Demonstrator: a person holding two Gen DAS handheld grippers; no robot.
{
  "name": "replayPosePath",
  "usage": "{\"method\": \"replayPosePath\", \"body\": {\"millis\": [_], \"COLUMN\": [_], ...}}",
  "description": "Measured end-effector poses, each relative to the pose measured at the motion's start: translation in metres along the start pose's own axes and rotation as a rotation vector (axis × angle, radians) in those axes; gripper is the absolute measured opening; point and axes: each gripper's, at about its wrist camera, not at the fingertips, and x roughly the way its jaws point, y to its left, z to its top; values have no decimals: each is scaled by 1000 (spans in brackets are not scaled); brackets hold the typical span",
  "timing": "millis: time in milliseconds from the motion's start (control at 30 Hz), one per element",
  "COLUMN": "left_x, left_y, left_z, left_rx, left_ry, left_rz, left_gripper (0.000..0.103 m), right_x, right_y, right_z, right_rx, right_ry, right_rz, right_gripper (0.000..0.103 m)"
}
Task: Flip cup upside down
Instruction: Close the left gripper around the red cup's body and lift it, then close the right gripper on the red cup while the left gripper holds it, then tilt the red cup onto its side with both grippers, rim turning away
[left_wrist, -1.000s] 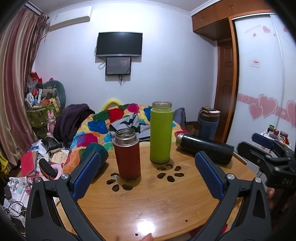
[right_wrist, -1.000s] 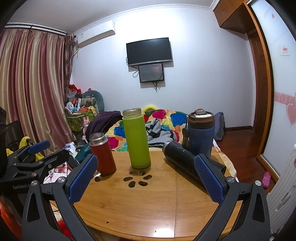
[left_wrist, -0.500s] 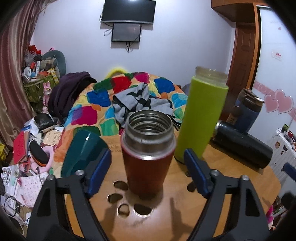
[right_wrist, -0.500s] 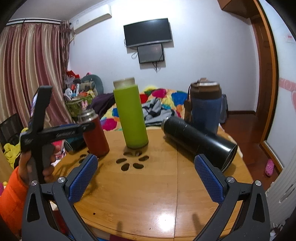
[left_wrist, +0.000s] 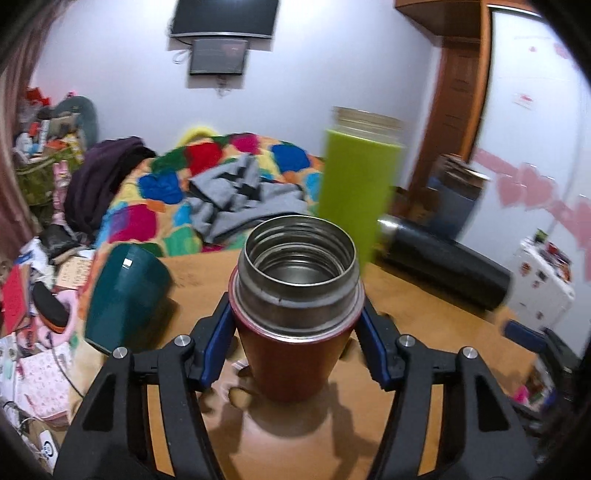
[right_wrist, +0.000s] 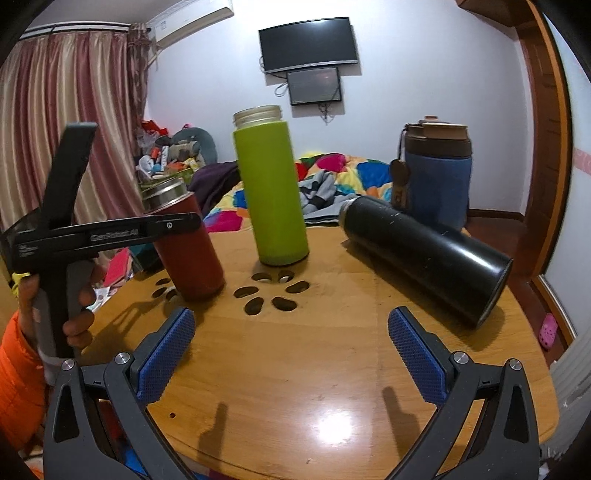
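A red cup (left_wrist: 295, 325) with a steel rim stands mouth up on the round wooden table (left_wrist: 436, 317). My left gripper (left_wrist: 295, 332) is shut on it, a blue pad pressed to each side of the body just below the rim. The right wrist view shows the same red cup (right_wrist: 188, 254) at the table's left with the left gripper (right_wrist: 110, 232) across it; the cup leans slightly. My right gripper (right_wrist: 288, 350) is open and empty over the near part of the table.
A tall green bottle (right_wrist: 271, 192) stands at the table's middle. A black flask (right_wrist: 424, 254) lies on its side at the right, with a blue jug (right_wrist: 436, 173) behind it. A teal cup (left_wrist: 123, 299) lies at the table's left edge. A bed stands behind the table.
My left gripper has moved forward around the red cup and closed on it. My right gripper has dropped slightly closer to the table and stays open.
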Motion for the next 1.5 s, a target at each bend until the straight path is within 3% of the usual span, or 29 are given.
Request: {"method": "replayPosePath", "body": {"millis": [233, 400, 467, 533, 633, 833, 1000, 1300, 1500], "left_x": [-23, -28, -26, -24, -22, -20, -9, 0, -1], "left_y": [-40, -50, -50, -48, -42, -32, -23, -7, -4], "left_z": [-20, -25, -27, -27, -26, -24, -26, -32, -35], "left_rx": [42, 10, -10, -31, -53, -82, -110, -137, -151], "left_ry": [45, 92, 106, 116, 116, 103, 106, 104, 107], "left_rz": [-203, -337, -378, -407, -423, -394, -344, -270, -270], "left_gripper": [62, 62, 62, 62, 62, 63, 73, 79, 80], "right_x": [-3, -2, 1, 9, 18, 25, 28, 38, 40], "right_y": [16, 30, 35, 39, 42, 49, 52, 53, 53], "right_z": [-8, -13, -12, -11, -10, -11, -11, -14, -15], "right_rx": [-65, -130, -147, -159, -158, -182, -183, -182, -180], "right_ry": [20, 28, 29, 40, 65, 45, 37, 61, 66], "right_rz": [60, 114, 133, 156, 196, 182, 198, 202, 207], "right_gripper": [103, 103, 100, 88, 64, 61, 59, 59, 59]}}
